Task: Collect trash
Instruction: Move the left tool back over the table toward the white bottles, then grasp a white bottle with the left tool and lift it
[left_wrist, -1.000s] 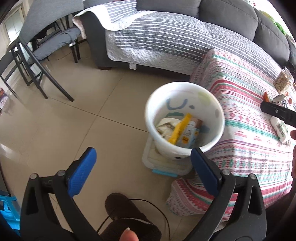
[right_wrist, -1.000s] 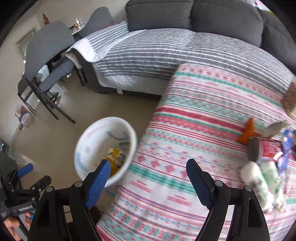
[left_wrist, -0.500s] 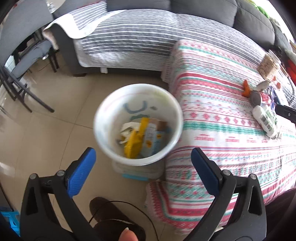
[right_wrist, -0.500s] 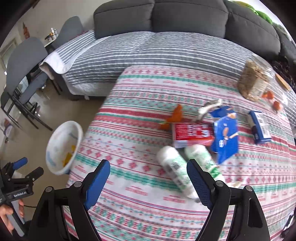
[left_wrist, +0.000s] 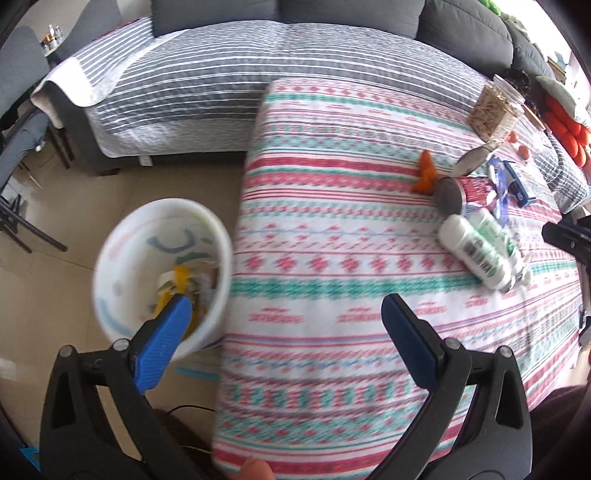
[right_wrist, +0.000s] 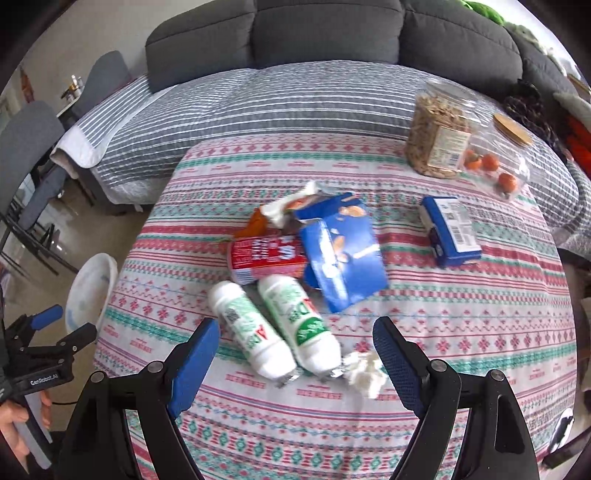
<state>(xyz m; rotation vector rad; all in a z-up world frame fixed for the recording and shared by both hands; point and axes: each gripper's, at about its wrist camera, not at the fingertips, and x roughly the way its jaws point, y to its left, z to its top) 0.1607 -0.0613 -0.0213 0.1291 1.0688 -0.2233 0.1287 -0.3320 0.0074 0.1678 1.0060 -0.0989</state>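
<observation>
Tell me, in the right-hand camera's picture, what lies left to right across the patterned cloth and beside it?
White bin → two white bottles → torn blue carton → small blue box → bag of tomatoes.

Home living room, grey sofa, dining chairs

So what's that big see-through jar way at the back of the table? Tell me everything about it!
The big clear plastic jar stands upright at the far right of the patterned tablecloth, close to the striped grey sofa cover. It is filled nearly to the top with small tan bits, perhaps nuts or seeds; the picture is too blurry to tell. A pale label covers its lower front. A clear bag of small orange fruits lies against its right side.
</observation>
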